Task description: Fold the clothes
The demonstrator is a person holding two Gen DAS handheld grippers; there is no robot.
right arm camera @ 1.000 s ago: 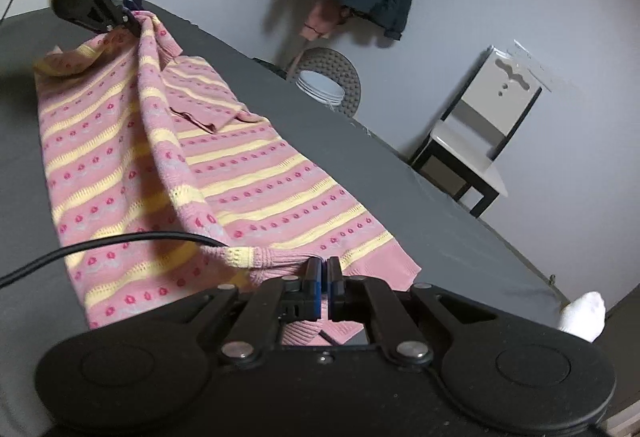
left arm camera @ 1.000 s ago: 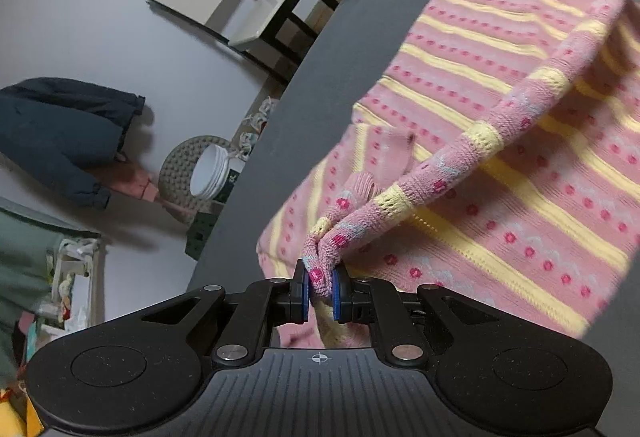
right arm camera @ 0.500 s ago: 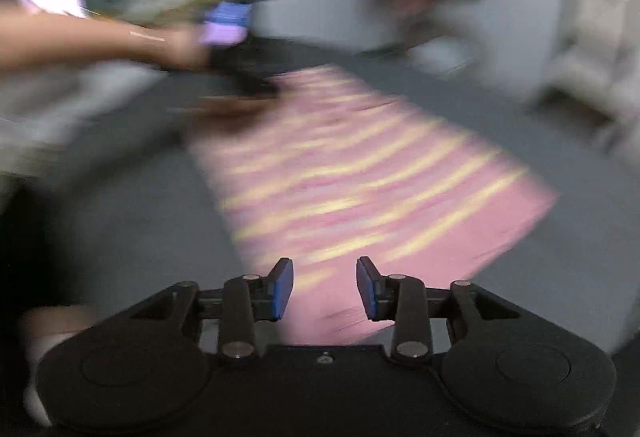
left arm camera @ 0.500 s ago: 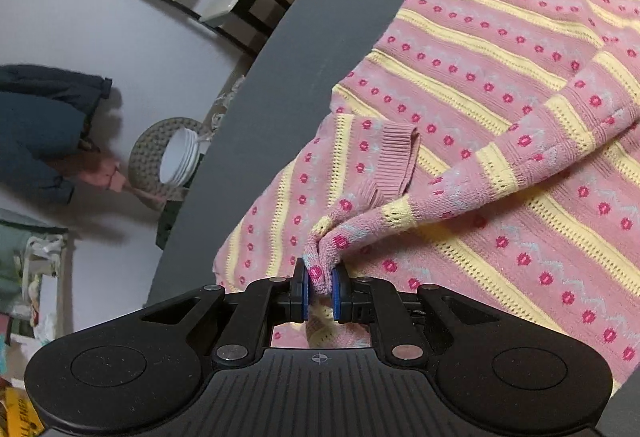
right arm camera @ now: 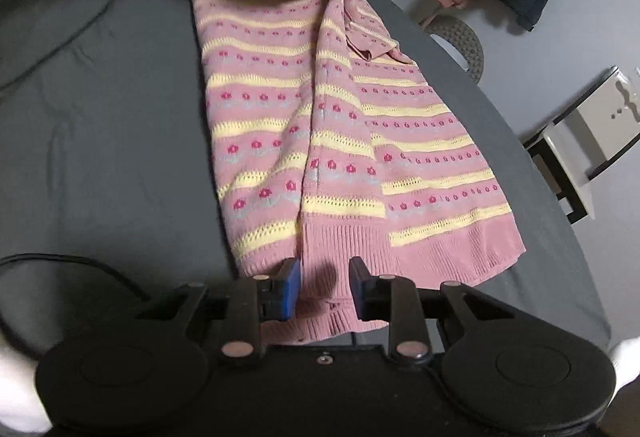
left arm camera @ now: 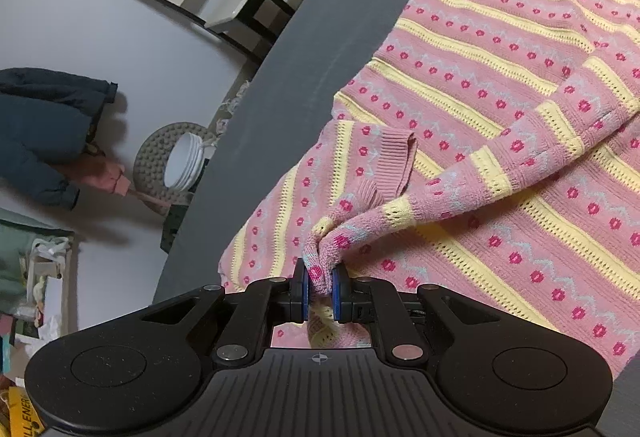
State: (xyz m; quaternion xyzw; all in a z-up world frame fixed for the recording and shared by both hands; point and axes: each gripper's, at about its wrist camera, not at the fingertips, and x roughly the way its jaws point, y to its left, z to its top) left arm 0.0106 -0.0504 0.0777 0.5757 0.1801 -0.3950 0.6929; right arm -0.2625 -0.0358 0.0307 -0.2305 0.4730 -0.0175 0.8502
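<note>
Pinching a bunch of knit near the shoulder, your left gripper [left arm camera: 320, 287] holds the pink striped sweater [left arm camera: 500, 125] tight between its blue pads, and from that pinch a sleeve [left arm camera: 520, 157] runs off toward 2 o'clock, laid diagonally over the body. I judge you keep that grip so the folded-in side cannot slide while the other end is sorted. The sweater lies lengthwise on the dark grey table [right arm camera: 100, 117], with its ribbed hem [right arm camera: 400, 253] nearest your right gripper [right arm camera: 324, 287]. That gripper stands wide, its pads either side of the hem's folded flap at 6 o'clock, closed on nothing. In the right wrist view one long side is already turned over the middle, its edge running from 12 down to 6 o'clock, and the other sleeve's cuff [right arm camera: 372, 47] rests on the body at about 1 o'clock. A black cable [right arm camera: 72, 261] trails over the table at 9 o'clock, apart from the cloth.
</note>
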